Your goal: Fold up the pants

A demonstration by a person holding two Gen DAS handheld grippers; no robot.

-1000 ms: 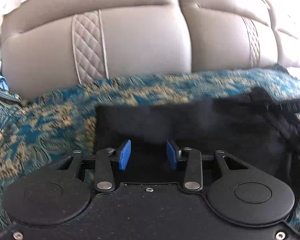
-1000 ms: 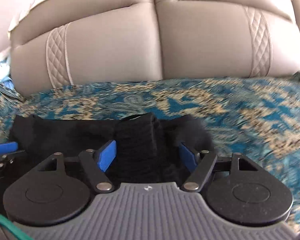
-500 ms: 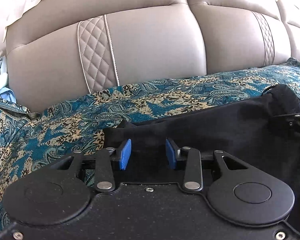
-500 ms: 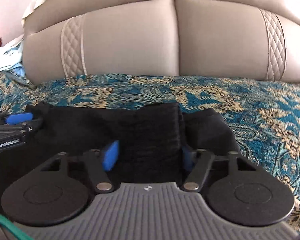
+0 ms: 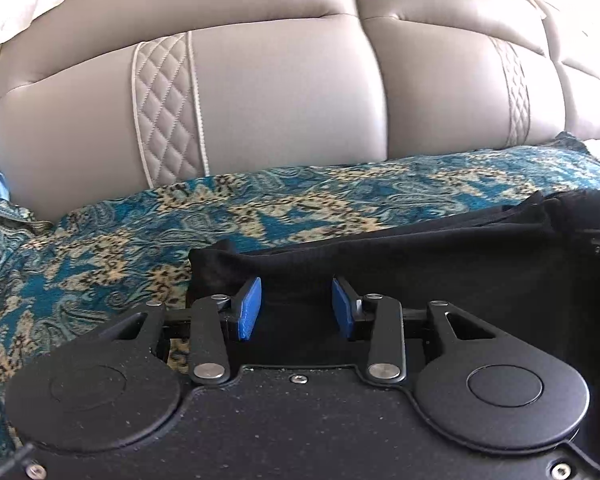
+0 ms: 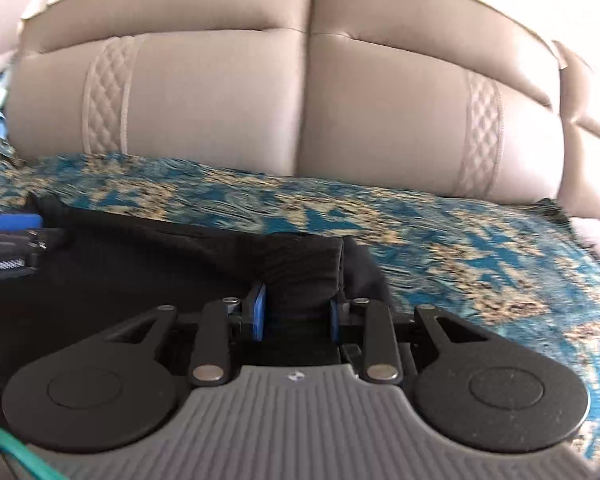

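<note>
Left wrist view: my left gripper (image 5: 296, 308) has its blue pads apart, black cloth lying between them; whether they pinch it I cannot tell. The black knit pants (image 5: 440, 272) lie on the teal-and-gold paisley bedspread (image 5: 100, 248), before the beige padded leather headboard (image 5: 284, 92). Right wrist view: my right gripper (image 6: 298, 316) is closing on a bunched ribbed fold of the pants (image 6: 300, 272), pads already against the cloth. To do this well, I judge I should let the right jaws finish biting, take all layers, keep both hands level, and lift together so the edge stays straight.
</note>
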